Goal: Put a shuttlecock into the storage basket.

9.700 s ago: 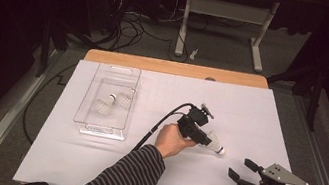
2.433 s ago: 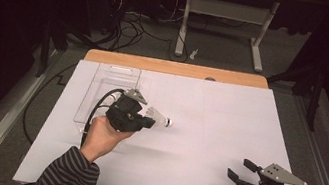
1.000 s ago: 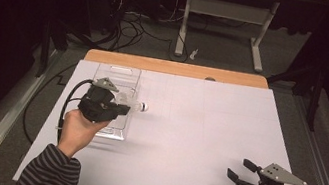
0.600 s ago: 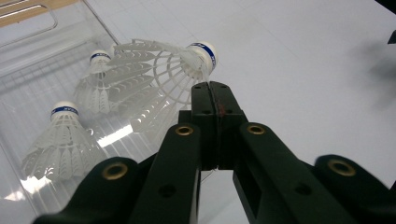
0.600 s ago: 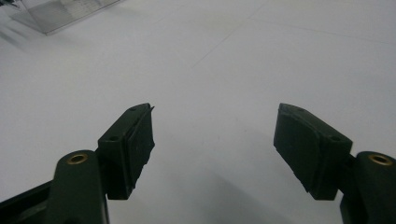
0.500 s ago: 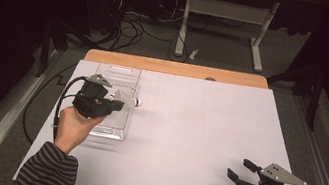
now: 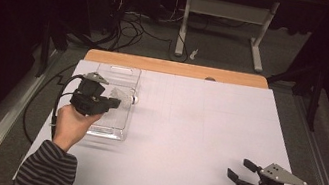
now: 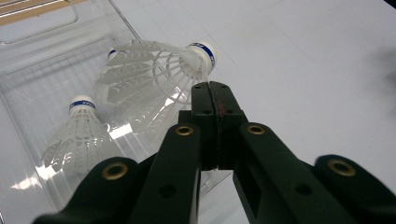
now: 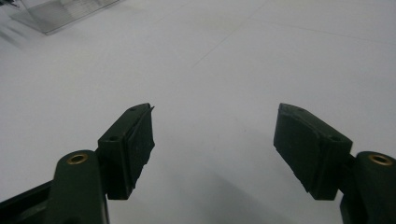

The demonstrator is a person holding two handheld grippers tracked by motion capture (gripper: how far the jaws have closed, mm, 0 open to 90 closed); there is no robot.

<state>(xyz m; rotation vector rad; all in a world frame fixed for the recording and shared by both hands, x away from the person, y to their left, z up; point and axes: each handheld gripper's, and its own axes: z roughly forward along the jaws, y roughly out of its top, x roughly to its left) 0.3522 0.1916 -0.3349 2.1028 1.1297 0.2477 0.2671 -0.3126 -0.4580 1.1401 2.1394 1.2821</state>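
My left gripper (image 7: 111, 102) (image 8: 215, 91) is shut on the skirt edge of a white feather shuttlecock (image 7: 127, 97) (image 8: 154, 70). It holds the shuttlecock over the right side of a clear plastic tray (image 7: 118, 68) (image 8: 32, 93), cork with a blue band pointing right. A second shuttlecock (image 8: 81, 130) lies inside the tray, and the blue-banded cork of a third (image 8: 112, 52) peeks out behind the held one. My right gripper (image 7: 239, 169) (image 9: 212, 135) rests open at the table's near right, nothing between its jaws.
White paper (image 7: 198, 123) covers the table, with a strip of wooden edge (image 7: 176, 68) at the far side. A corner of the tray (image 9: 56, 11) shows far off in the right gripper view. Cables and a stand's legs lie on the floor beyond.
My left gripper has carried the shuttlecock leftward from mid-table to above the tray. The right gripper has not moved.
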